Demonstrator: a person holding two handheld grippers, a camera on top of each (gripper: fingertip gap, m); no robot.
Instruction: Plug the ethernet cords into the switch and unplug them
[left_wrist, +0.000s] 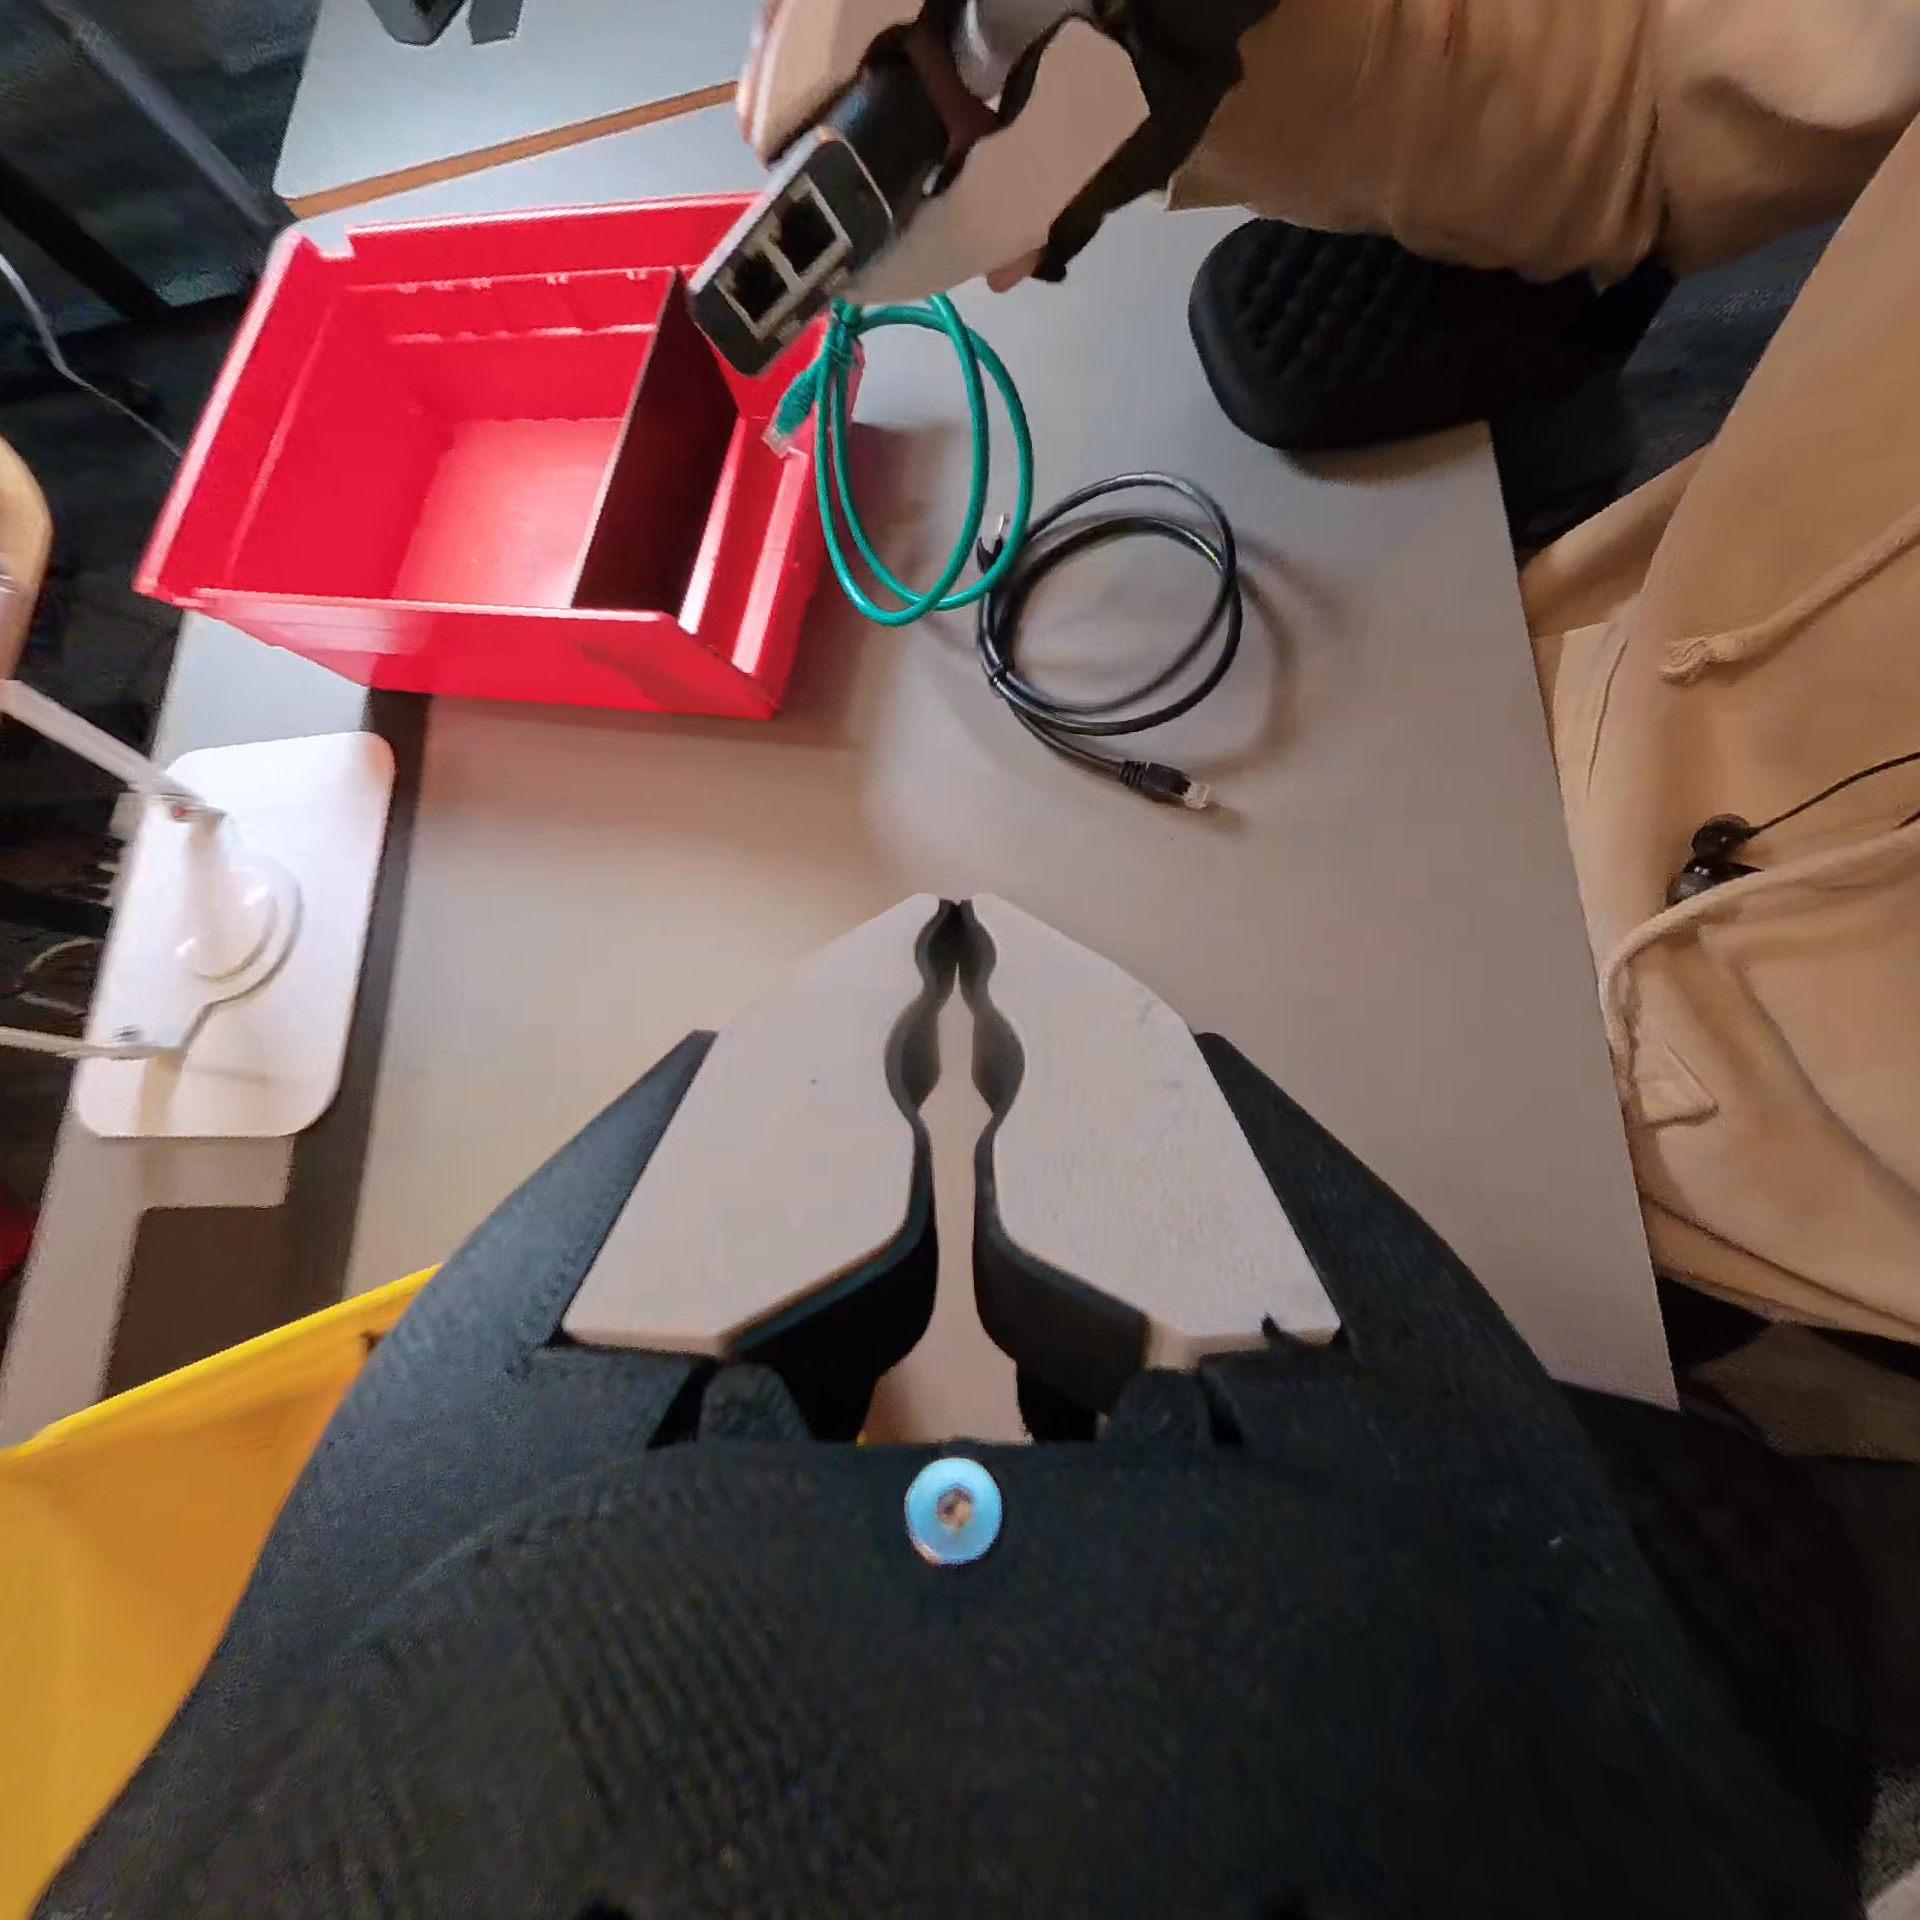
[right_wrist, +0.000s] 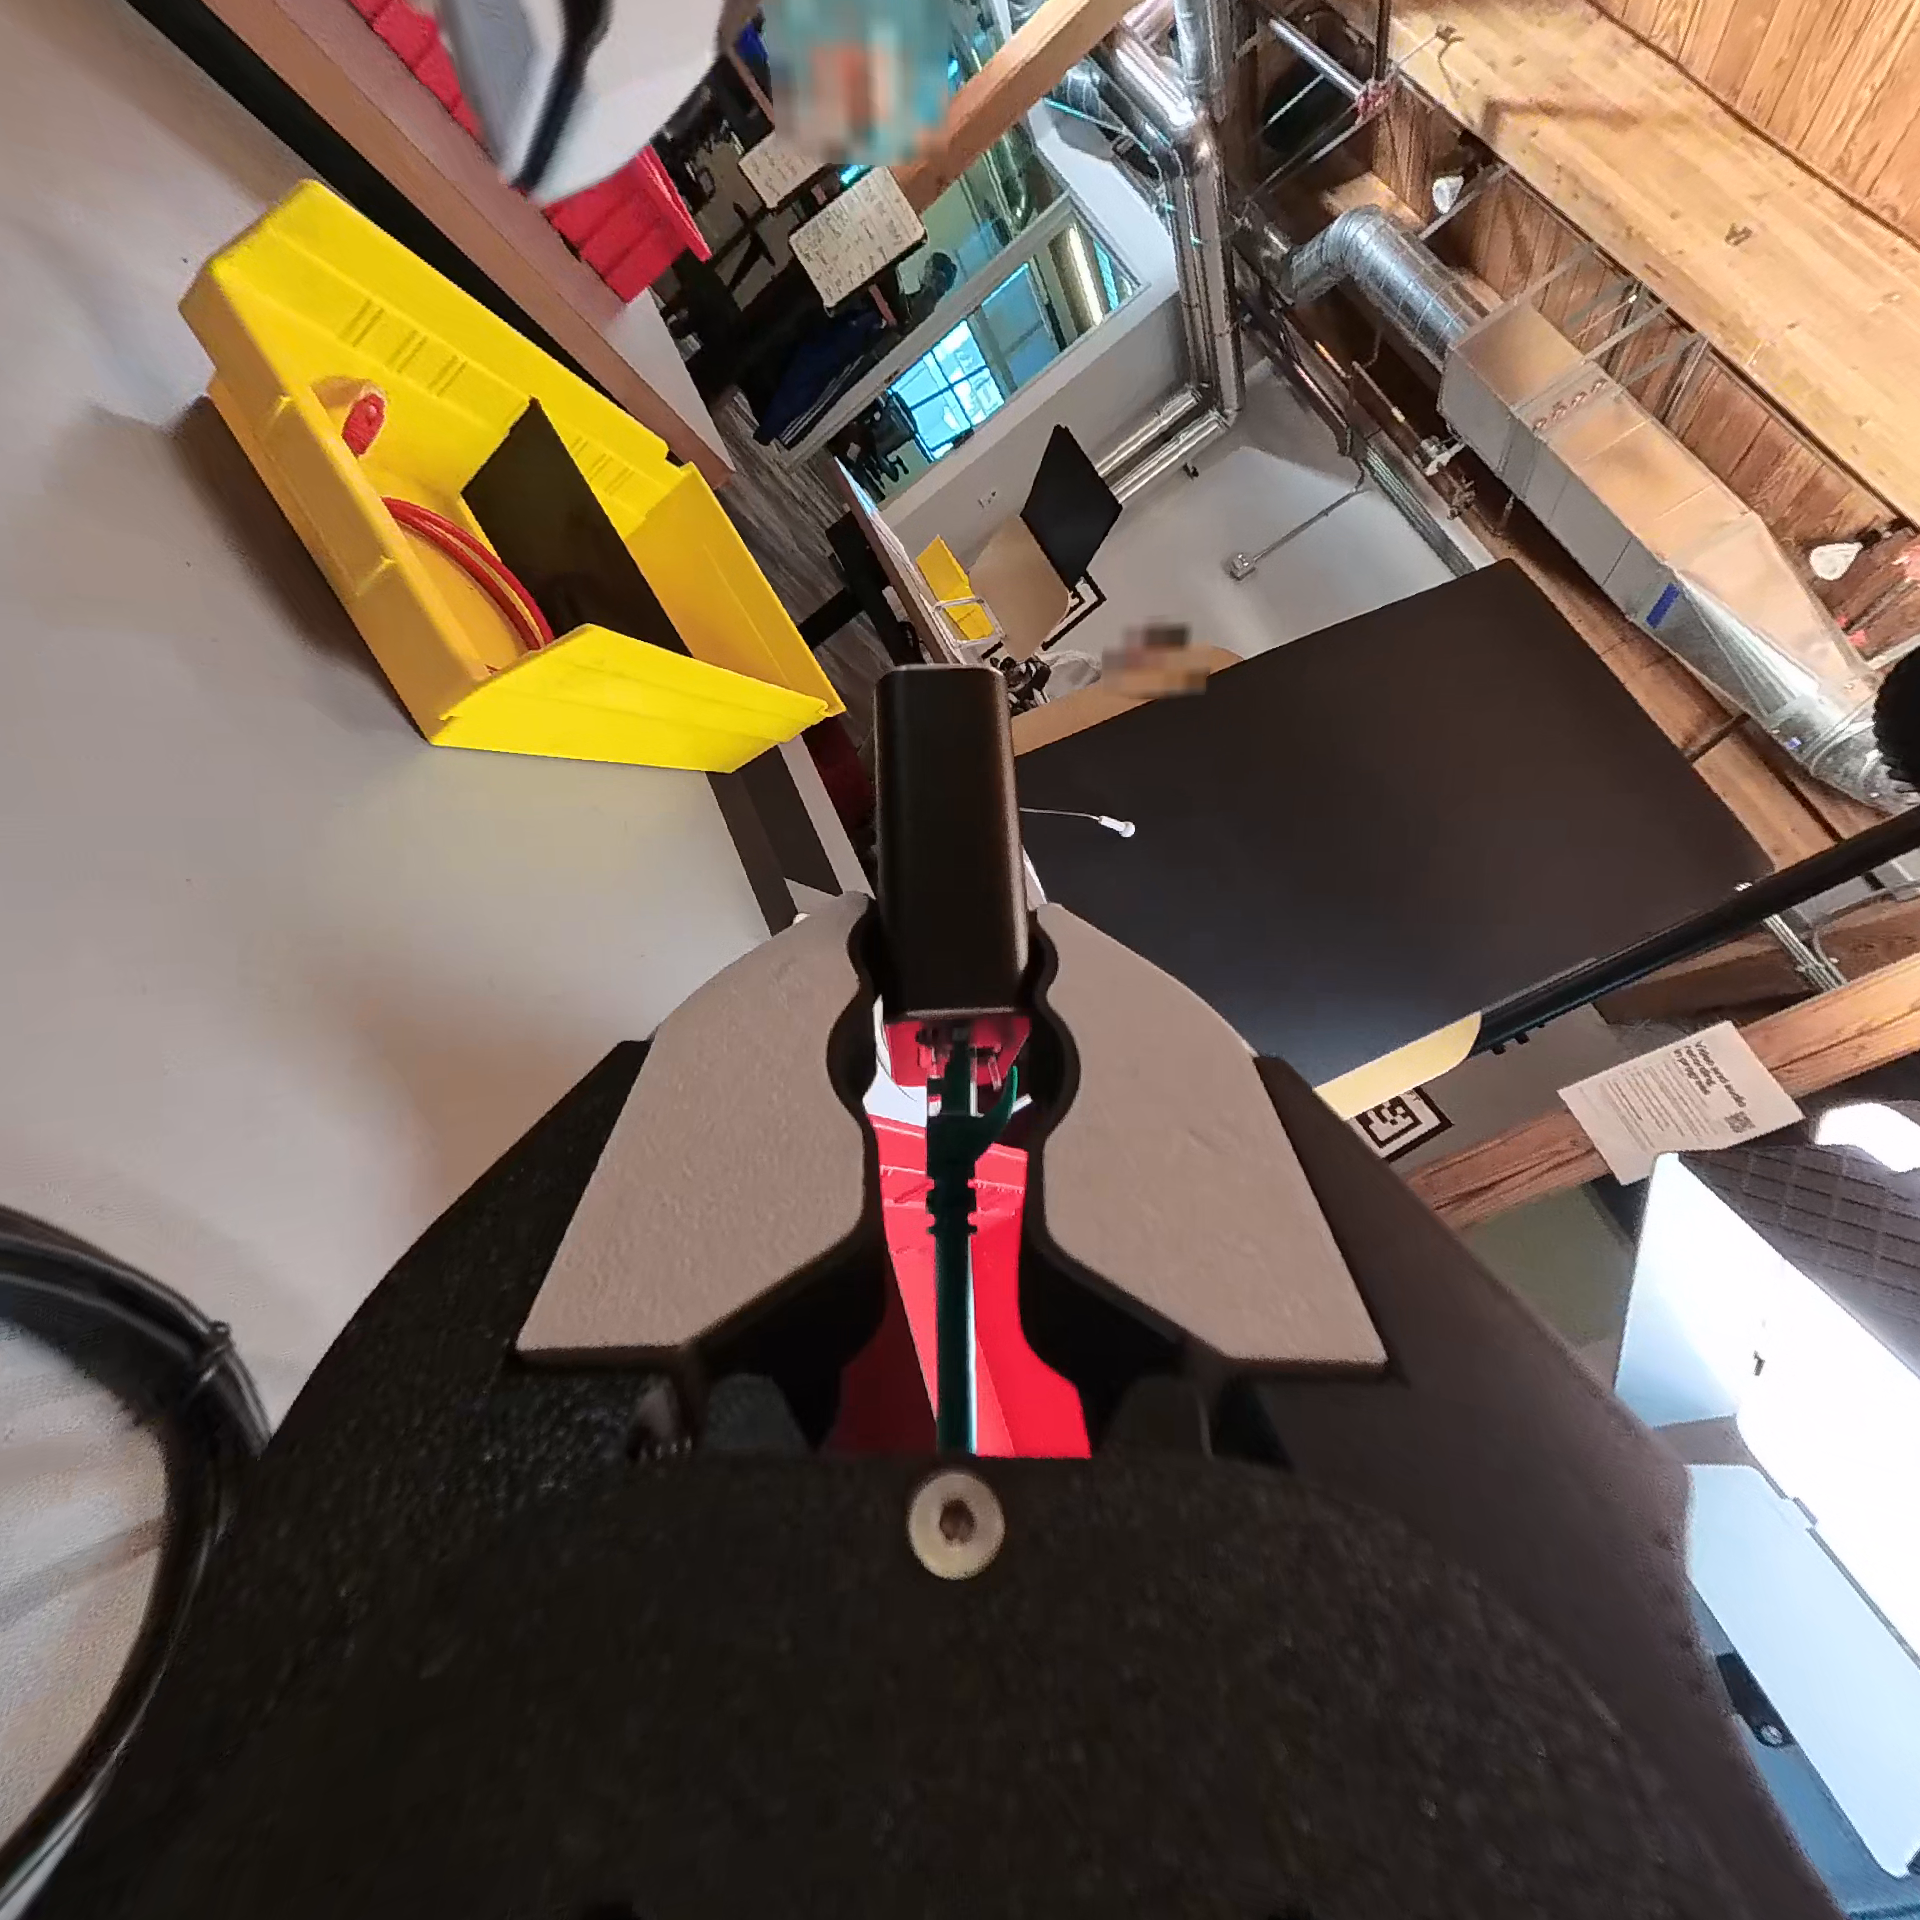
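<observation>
Right gripper pinches the black switch in the air above the red bin, a green cord and a black cord coiled on the table, while the left gripper hovers pressed together, empty.

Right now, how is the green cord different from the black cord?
The green cord is a long narrow loop with one end draped on the red bin; the black cord is a rounder coil, flat on the table. The green plug sits on the bin's edge; the black plug points toward the left gripper. Neither is plugged into the switch.
</observation>
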